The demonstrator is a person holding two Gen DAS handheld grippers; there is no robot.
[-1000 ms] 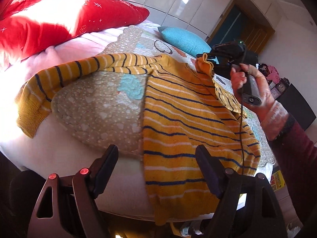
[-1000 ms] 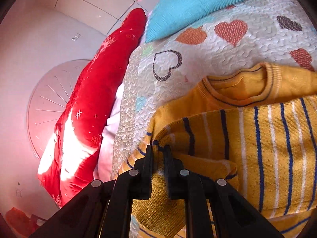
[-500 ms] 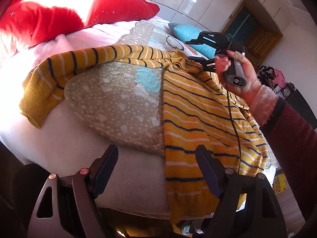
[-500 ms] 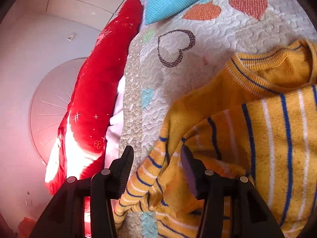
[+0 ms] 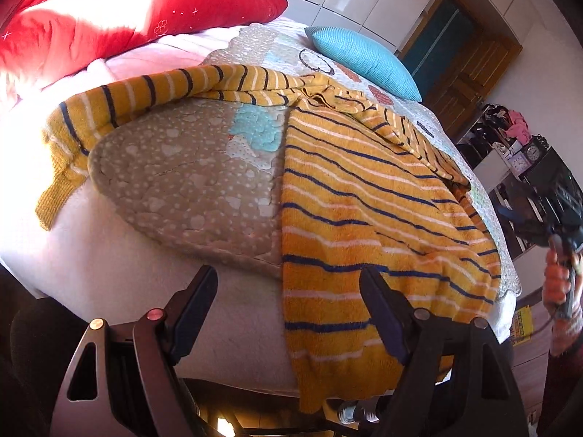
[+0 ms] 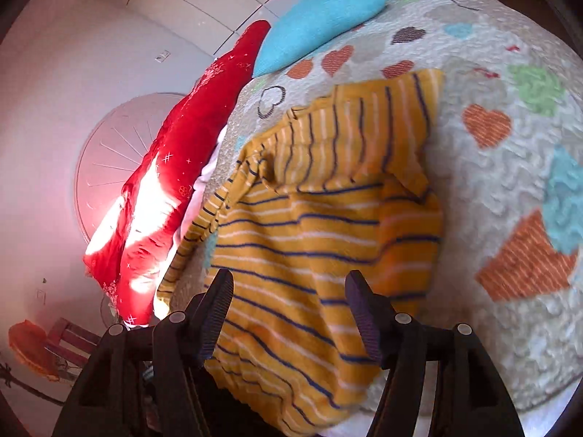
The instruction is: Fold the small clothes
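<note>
A yellow sweater (image 5: 364,196) with navy and white stripes lies on the quilted bed cover (image 5: 189,174). One sleeve (image 5: 120,105) stretches out to the left; the other is folded across the body (image 6: 349,134). Its hem hangs over the bed's near edge. My left gripper (image 5: 288,298) is open and empty, low in front of the hem. My right gripper (image 6: 288,313) is open and empty above the sweater's lower part; in the left wrist view it (image 5: 561,218) sits at the far right, held in a hand.
A red pillow (image 5: 120,18) and a blue cushion (image 5: 364,62) lie at the head of the bed. The heart-patterned quilt (image 6: 510,145) spreads to the right of the sweater. Shelves with clutter (image 5: 517,145) stand beyond the bed's right side.
My right gripper opened, let go of the sleeve it held folded over the body, and drew back to the right, away from the sweater. The left gripper stayed open.
</note>
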